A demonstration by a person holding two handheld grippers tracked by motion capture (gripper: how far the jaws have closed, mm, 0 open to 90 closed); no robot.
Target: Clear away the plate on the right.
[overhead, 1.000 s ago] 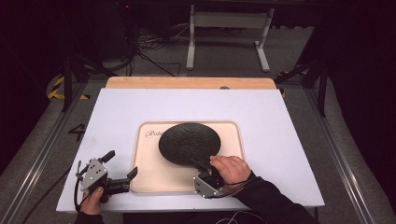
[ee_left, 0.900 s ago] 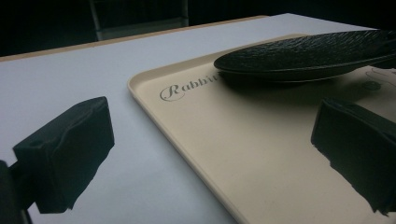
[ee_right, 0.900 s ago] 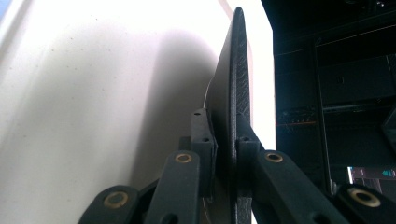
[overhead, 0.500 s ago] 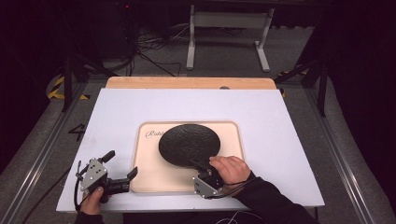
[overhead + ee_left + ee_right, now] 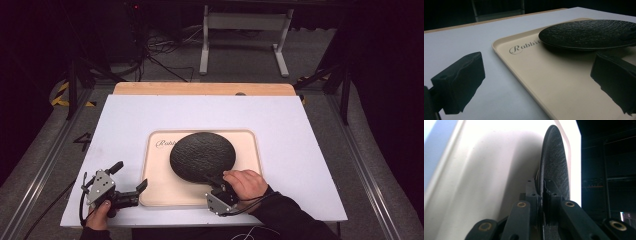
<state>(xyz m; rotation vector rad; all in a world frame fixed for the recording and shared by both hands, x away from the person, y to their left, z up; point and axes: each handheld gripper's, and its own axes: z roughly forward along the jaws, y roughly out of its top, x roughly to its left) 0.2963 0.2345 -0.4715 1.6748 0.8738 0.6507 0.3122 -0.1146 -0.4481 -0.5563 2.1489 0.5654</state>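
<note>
A round black textured plate (image 5: 202, 156) lies on a cream tray (image 5: 159, 187) in the middle of the white table top. My right gripper (image 5: 214, 181) is at the plate's near edge, turned on its side and shut on the plate's rim; in the right gripper view the plate (image 5: 554, 162) stands edge-on between the pressed jaws of the right gripper (image 5: 541, 192). My left gripper (image 5: 129, 177) rests on the table at the tray's near left corner, open and holding nothing. Its view shows the tray (image 5: 529, 67) and the plate (image 5: 586, 33) ahead of the left gripper (image 5: 536, 82).
The tray carries the printed word "Rabbit" (image 5: 165, 144) at its far left. A wooden board (image 5: 202, 88) borders the table's far side. Beyond it stand a metal frame (image 5: 245, 35) and cables on the floor. White table surface (image 5: 300, 130) surrounds the tray.
</note>
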